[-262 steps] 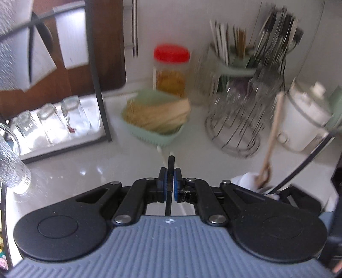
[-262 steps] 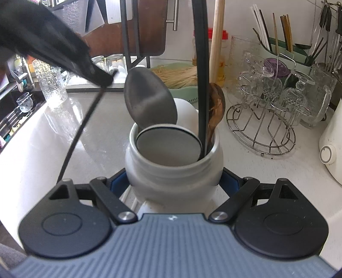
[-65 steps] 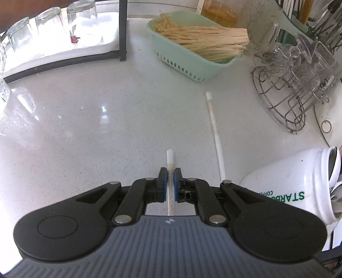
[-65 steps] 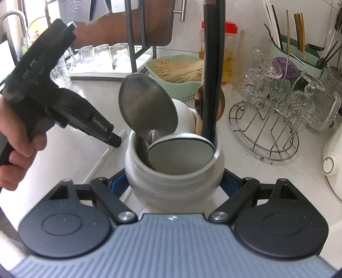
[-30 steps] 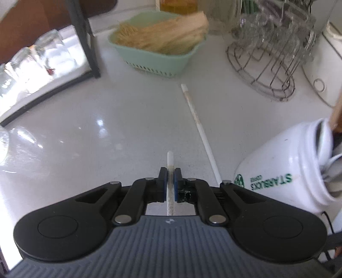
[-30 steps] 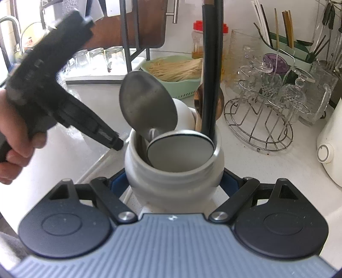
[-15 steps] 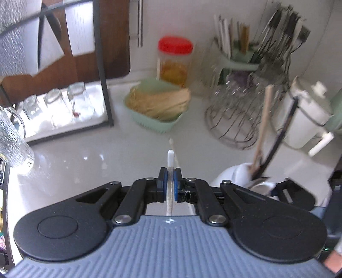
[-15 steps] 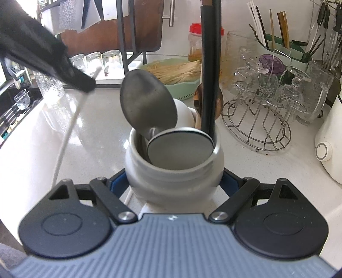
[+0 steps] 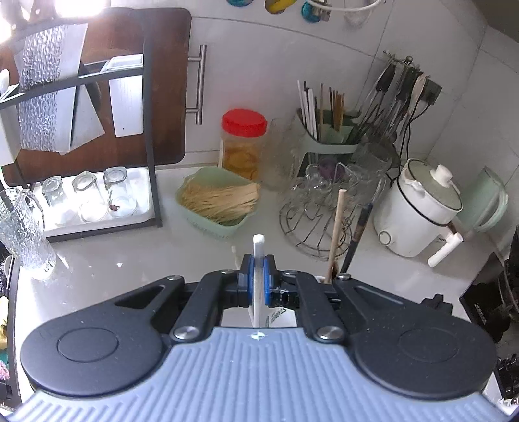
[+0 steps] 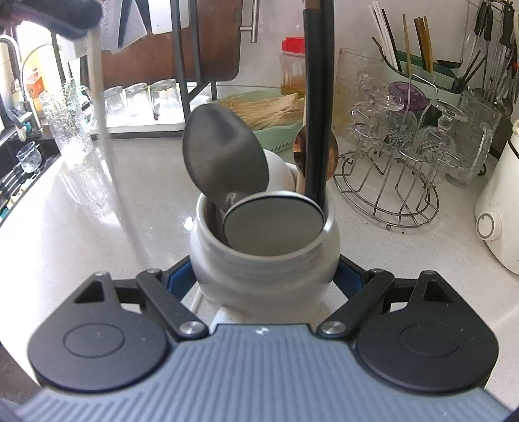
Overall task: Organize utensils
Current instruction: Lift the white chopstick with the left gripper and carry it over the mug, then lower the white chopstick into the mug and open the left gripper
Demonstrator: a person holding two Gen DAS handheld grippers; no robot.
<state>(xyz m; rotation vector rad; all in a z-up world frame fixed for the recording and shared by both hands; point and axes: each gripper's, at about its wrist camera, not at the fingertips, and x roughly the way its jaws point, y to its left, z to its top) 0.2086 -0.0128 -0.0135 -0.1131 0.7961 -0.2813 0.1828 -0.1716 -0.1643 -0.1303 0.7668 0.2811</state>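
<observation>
Left wrist view: the left tool [image 9: 258, 280] is pressed together on a white chopstick [image 9: 258, 259], whose tip sticks up just past the blue pads; the rest of the stick runs down behind the tool body.
Second chopstick: only the left wrist view shows a short white end [image 9: 234, 253] lying on the table [image 9: 113, 259], just left of the held one.
Jar from the left: mostly hidden behind the tool; a strip of white wall with green lettering [image 9: 275, 316] shows, and a wooden handle [image 9: 335, 227] and a dark handle [image 9: 358, 233] rise from behind the tool's right side.
Right wrist view: the right tool [image 10: 264, 279] is spread wide, its blue pads against both sides of the white jar [image 10: 264, 259], which it grips.
Jar contents: seen only here, a large metal spoon bowl [image 10: 223, 155], a round metal disc [image 10: 274, 220], a white spoon [image 10: 279, 168], a wooden spoon [image 10: 331, 152] and a black handle [image 10: 316, 97].
Left tool from the right: a dark blurred shape at the top left corner [image 10: 61, 13], the held chopstick [image 10: 107, 139] hanging from it as a long pale streak down toward the table beside the jar.
Background: green basket of straw-coloured sticks [image 9: 220, 201], wire glass rack [image 10: 395, 155], red-lidded jar [image 9: 245, 142], white cooker [image 9: 418, 207].
</observation>
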